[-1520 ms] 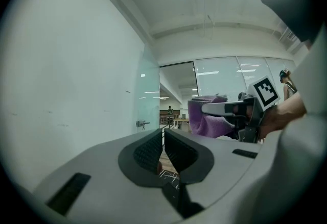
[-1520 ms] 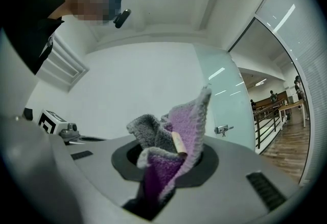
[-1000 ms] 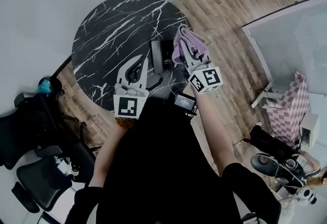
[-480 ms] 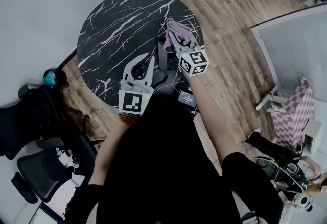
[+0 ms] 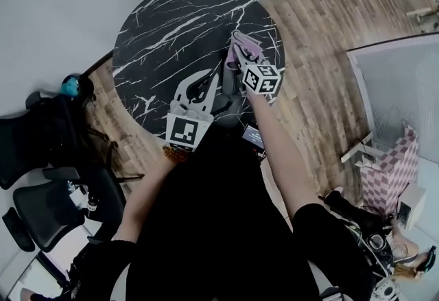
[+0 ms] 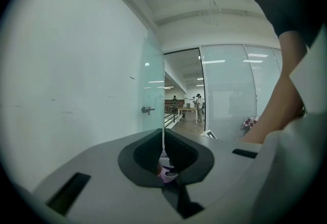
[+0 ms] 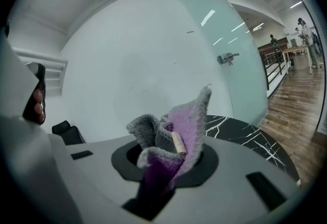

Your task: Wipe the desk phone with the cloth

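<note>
1. Head view: The right tool (image 5: 241, 53) was clenched on the cloth (image 5: 248, 51), a purple-and-grey wad standing out past its tips over the right part of the round, black marbled surface (image 5: 171, 25). The left tool (image 5: 204, 80) lay to its left with its jaws together. The desk phone (image 5: 229, 89) showed only as a dark grey body in the gap between the two tools, near the edge of the surface closest to the person, and the tools covered most of it. It seemed to lie just below the cloth and on the person's side of it, so the right tool was the nearer one. Its long axis could not be told with any certainty.

2. Left gripper view: The left tool (image 6: 163, 139) was pressed shut, with only a thin slit between the jaws. A small purplish-white scrap at their root could not be identified. This view faced a white wall (image 6: 76, 75) and a glass door (image 6: 153, 90). Neither the phone nor the surface appeared in it.

3. Right gripper view: The right tool (image 7: 164, 156) gripped the cloth (image 7: 186, 118), whose folds fanned up from the jaws. The surface (image 7: 250, 133) showed beyond it, low and to the right, and the phone was out of view. The tool seemed aimed across the surface, not down at the phone. A wipe would likely call for tipping the cloth down and bringing it back toward the person.
</note>
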A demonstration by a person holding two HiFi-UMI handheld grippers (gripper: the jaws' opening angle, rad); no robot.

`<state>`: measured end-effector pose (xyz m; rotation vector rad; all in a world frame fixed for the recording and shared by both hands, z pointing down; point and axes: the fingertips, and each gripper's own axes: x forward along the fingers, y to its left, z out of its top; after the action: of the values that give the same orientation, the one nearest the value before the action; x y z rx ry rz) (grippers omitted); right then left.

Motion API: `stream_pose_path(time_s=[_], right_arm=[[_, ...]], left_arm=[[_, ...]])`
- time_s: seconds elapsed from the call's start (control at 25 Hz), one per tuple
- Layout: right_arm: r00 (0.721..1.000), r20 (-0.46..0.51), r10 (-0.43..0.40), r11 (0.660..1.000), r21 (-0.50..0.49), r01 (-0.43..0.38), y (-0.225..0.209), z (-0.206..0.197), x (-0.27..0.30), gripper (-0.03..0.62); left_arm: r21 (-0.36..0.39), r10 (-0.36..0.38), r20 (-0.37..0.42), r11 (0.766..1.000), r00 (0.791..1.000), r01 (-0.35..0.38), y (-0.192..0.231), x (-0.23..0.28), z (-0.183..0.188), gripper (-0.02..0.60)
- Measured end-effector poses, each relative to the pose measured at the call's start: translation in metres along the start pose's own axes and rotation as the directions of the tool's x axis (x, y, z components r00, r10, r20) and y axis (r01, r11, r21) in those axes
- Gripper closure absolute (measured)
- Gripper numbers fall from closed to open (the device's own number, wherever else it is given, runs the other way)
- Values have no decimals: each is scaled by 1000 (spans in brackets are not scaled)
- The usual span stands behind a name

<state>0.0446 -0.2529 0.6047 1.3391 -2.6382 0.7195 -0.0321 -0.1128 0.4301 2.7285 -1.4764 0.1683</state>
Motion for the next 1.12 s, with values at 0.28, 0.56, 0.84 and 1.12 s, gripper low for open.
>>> stream_pose_path(time_s=[0.28, 0.56, 0.84, 1.12], right_arm=[[989, -149, 12, 996, -89, -25, -1, -29, 14, 499], [951, -308, 21, 964, -245, -101, 3, -44, 25, 499], [938, -347, -1, 937, -329, -121, 2, -54, 19, 499], [926, -379, -6, 932, -338, -132, -2, -64, 16, 499]], left_arm=[[-13, 23, 3, 1000, 1000, -23, 9, -3, 3, 560], [-22, 18, -4, 1000, 1000, -18, 11, -1, -3, 559], [-35, 9, 5, 999, 1000, -9, 11, 0, 1, 560], [-39, 17, -4, 999, 1000, -17, 16, -1, -5, 559]])
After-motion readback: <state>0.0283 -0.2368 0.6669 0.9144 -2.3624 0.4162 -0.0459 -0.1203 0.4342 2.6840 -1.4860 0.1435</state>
